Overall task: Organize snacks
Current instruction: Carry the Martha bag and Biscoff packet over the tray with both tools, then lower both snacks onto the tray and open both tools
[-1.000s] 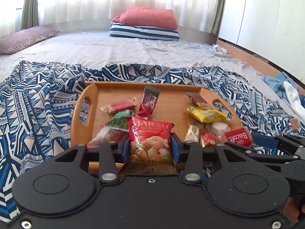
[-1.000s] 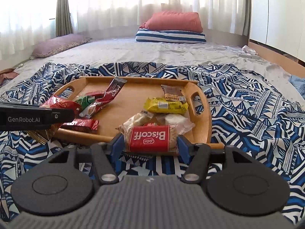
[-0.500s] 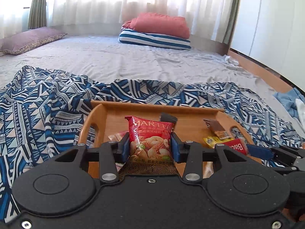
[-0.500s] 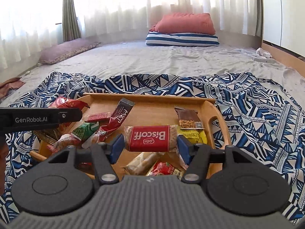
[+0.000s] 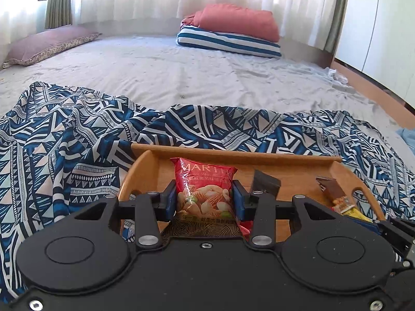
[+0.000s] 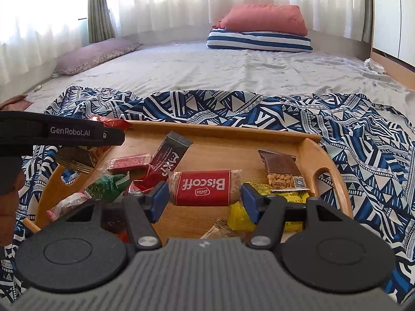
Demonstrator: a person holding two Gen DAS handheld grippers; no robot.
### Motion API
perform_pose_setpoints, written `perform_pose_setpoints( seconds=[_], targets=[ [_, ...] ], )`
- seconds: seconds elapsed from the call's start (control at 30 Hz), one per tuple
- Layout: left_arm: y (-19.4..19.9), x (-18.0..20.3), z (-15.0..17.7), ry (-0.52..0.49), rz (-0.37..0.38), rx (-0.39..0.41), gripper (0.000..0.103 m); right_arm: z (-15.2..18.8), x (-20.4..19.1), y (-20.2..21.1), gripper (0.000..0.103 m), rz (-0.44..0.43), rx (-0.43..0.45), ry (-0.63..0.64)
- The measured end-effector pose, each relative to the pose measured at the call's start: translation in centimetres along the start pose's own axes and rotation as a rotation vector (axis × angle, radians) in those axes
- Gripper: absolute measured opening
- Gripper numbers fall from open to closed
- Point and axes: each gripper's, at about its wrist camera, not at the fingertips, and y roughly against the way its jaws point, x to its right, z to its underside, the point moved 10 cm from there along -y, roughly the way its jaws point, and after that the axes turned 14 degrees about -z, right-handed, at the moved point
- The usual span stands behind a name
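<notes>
My left gripper (image 5: 205,199) is shut on a red nut snack bag (image 5: 203,189) and holds it above the near left part of the wooden tray (image 5: 233,154). My right gripper (image 6: 203,198) is shut on a red Biscoff packet (image 6: 202,188) and holds it over the middle of the tray (image 6: 228,129). Several snacks lie in the tray: a dark red bar (image 6: 168,155), a small red packet (image 6: 129,162), a green packet (image 6: 107,184), a brown peanut bar (image 6: 282,171) and a yellow packet (image 6: 285,198). The left gripper's body (image 6: 59,133) shows at the left in the right wrist view.
The tray rests on a blue patterned cloth (image 5: 64,140) spread over a grey bed sheet (image 5: 181,77). A striped pillow with a red cushion (image 6: 262,31) lies at the back, a mauve pillow (image 6: 96,54) at the back left. A wooden ledge (image 5: 363,83) runs along the right.
Both grippers have risen and moved forward over the tray with their packets still held. The tray now sits lower and closer under them.
</notes>
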Motion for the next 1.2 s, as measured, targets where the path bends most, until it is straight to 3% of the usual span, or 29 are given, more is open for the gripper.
perform_pose_setpoints(
  seconds=[0.57, 1.1, 1.2],
  targets=[
    [-6.0, -0.3, 0.5, 0.034, -0.054, -0.104, 0.04, 0.7, -0.2, -2.6, 0.064, -0.016, -0.031, 0.044],
    [-6.1, 0.3, 0.8, -0.008, -0.065, -0.094, 0.043, 0.7, -0.4, -2.7, 0.067, -0.031, -0.015, 0.053],
    [-5.6, 0.1, 0.8, -0.004, -0.064, -0.089, 0.049, 0.5, -0.5, -2.4, 0.077, -0.038, -0.006, 0.051]
  ],
)
